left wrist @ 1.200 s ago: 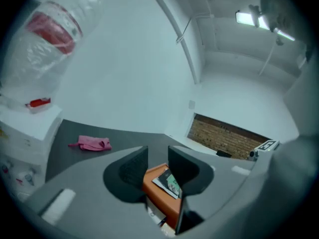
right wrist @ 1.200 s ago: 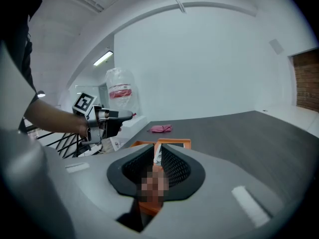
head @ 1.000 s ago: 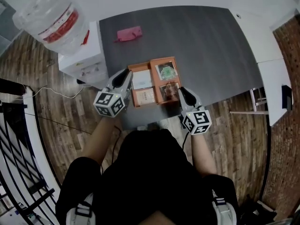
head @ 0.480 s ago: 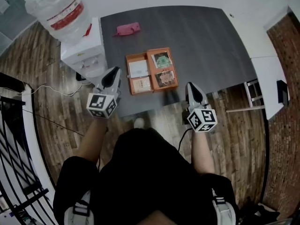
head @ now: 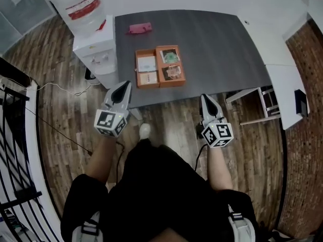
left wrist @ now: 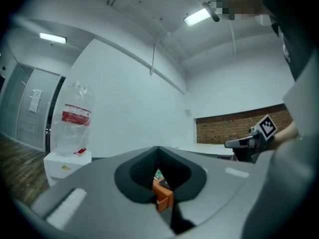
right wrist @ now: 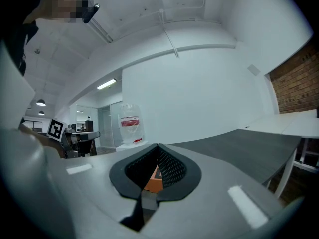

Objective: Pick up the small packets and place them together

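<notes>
On the table [head: 217,44], I judge the packets [head: 171,57] gathered in their tray [head: 171,83]; left hand-held gripper [head: 123,86] and right hand-held gripper [head: 205,98] are pressed together, empty.

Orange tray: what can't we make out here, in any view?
Head view: the packets in the orange tray are too small; print and count per compartment are unreadable.
Left gripper view: the left gripper, jaws shut, hides all but one tray corner.
Right gripper view: the right gripper, jaws shut, leaves only an orange sliver.
Head view: the pink item on the table is too small to identify.
</notes>
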`<state>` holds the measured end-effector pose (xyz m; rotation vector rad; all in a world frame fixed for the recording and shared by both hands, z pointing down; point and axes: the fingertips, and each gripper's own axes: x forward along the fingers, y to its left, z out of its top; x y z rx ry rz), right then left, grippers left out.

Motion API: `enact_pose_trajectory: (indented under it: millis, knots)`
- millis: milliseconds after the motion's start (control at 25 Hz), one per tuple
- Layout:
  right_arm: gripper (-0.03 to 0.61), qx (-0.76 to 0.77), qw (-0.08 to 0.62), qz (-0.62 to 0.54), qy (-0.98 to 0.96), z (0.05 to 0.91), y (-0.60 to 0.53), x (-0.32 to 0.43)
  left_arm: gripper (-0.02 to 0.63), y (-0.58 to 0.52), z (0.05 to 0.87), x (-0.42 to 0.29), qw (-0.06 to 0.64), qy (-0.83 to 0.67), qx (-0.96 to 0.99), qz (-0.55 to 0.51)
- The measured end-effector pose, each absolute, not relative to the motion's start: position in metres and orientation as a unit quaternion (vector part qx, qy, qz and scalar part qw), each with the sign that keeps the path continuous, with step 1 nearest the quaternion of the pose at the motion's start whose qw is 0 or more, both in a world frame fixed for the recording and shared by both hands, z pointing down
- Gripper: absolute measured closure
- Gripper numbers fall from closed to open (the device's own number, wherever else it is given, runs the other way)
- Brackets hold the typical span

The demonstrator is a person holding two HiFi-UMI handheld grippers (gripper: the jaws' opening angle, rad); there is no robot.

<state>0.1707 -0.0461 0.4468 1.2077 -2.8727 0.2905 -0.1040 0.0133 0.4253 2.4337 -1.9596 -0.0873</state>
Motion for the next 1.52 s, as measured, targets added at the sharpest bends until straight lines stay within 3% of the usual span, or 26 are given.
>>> enact_pose_trajectory:
  millis: [240,640,1520]
  knots:
    - [0.577,0.359,-0.004,0.099,-0.928,0.449,-0.012,0.164,0.615,0.071,0.428,-0.089,-0.009,-0.633,0.774,-0.016]
    - [0.578,0.384,-0.033,0.087,-0.918,0.443,0.035,0.125,0.615,0.123,0.434,-0.129,-0.008,-0.638,0.769,-0.041]
    - [0.578,0.365,-0.025,0.066,-0.928,0.433,0.04,0.083,0.615,0.123,0.426,-0.169,-0.02,-0.641,0.766,-0.056]
